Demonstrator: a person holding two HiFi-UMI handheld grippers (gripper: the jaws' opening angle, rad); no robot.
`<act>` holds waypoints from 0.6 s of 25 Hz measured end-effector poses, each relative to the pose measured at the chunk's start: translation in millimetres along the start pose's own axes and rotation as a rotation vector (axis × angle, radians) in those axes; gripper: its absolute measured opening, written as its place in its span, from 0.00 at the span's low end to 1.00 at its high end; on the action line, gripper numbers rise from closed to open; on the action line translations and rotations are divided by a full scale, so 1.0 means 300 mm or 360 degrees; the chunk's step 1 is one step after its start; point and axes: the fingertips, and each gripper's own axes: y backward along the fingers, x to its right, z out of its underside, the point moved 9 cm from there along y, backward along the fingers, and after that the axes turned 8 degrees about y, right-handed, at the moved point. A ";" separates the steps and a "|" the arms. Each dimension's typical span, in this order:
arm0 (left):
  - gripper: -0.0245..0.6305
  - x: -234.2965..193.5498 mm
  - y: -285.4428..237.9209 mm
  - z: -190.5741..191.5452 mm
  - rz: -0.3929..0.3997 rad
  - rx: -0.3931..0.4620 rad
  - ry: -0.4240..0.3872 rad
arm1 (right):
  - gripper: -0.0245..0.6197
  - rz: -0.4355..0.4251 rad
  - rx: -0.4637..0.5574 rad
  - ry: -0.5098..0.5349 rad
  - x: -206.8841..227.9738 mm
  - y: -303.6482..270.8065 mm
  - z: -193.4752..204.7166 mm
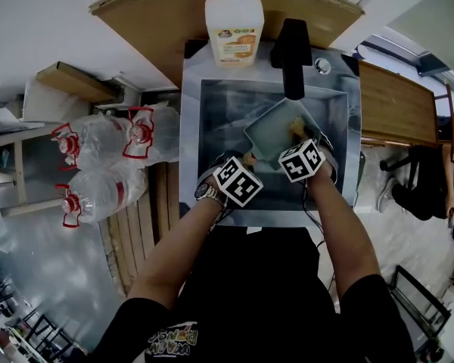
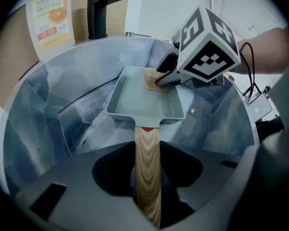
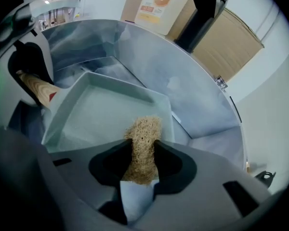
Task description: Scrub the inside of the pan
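Observation:
A square grey-green pan (image 1: 274,129) with a wooden handle (image 2: 147,162) hangs tilted over the steel sink (image 1: 212,108). My left gripper (image 2: 147,177) is shut on that handle, at the pan's near side (image 1: 246,160). My right gripper (image 3: 142,165) is shut on a tan fibrous scrub pad (image 3: 142,141) with a pale backing. The pad (image 2: 151,80) rests on the pan's floor against its far wall, near the right corner (image 1: 295,130). In the left gripper view the right gripper (image 2: 167,77) reaches into the pan (image 2: 142,102) from the right. The pan's inside (image 3: 103,112) looks dull and wet.
A black faucet (image 1: 291,51) rises behind the sink, with a big orange-labelled soap bottle (image 1: 234,23) to its left. Large plastic water bottles (image 1: 98,142) lie on the floor at the left. A wooden surface (image 1: 397,104) sits right of the sink.

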 end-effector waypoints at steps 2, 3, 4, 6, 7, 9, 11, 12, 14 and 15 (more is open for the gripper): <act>0.29 -0.003 0.002 0.003 -0.0002 -0.0003 0.0000 | 0.26 0.0038 -0.0017 0.0016 0.011 -0.008 0.001; 0.29 -0.004 0.002 0.004 -0.0004 -0.0004 0.0001 | 0.26 0.0057 -0.0024 0.0025 0.017 -0.013 0.001; 0.29 -0.004 0.002 0.004 -0.0005 -0.0003 0.0002 | 0.26 0.0074 -0.0033 0.0033 0.024 -0.017 0.003; 0.29 -0.001 -0.001 0.001 -0.0003 -0.0001 0.0003 | 0.27 0.0099 -0.0054 0.0043 0.041 -0.022 0.008; 0.29 0.000 -0.001 0.000 -0.0002 -0.0001 0.0002 | 0.26 0.0103 -0.0061 0.0044 0.047 -0.022 0.008; 0.29 -0.001 -0.001 0.000 -0.0001 0.0000 0.0001 | 0.26 0.0105 -0.0066 0.0047 0.051 -0.023 0.005; 0.29 -0.001 0.000 0.000 -0.0001 -0.0003 0.0001 | 0.27 0.0110 -0.0068 0.0052 0.052 -0.021 0.004; 0.29 -0.001 0.000 0.000 0.0000 -0.0003 0.0001 | 0.27 0.0112 -0.0069 0.0050 0.055 -0.020 0.004; 0.29 -0.001 -0.001 0.001 0.0001 -0.0003 0.0000 | 0.27 0.0123 -0.0071 0.0036 0.065 -0.013 0.004; 0.29 0.000 -0.001 0.001 0.0001 -0.0003 0.0000 | 0.27 0.0137 -0.0071 0.0023 0.072 -0.006 0.004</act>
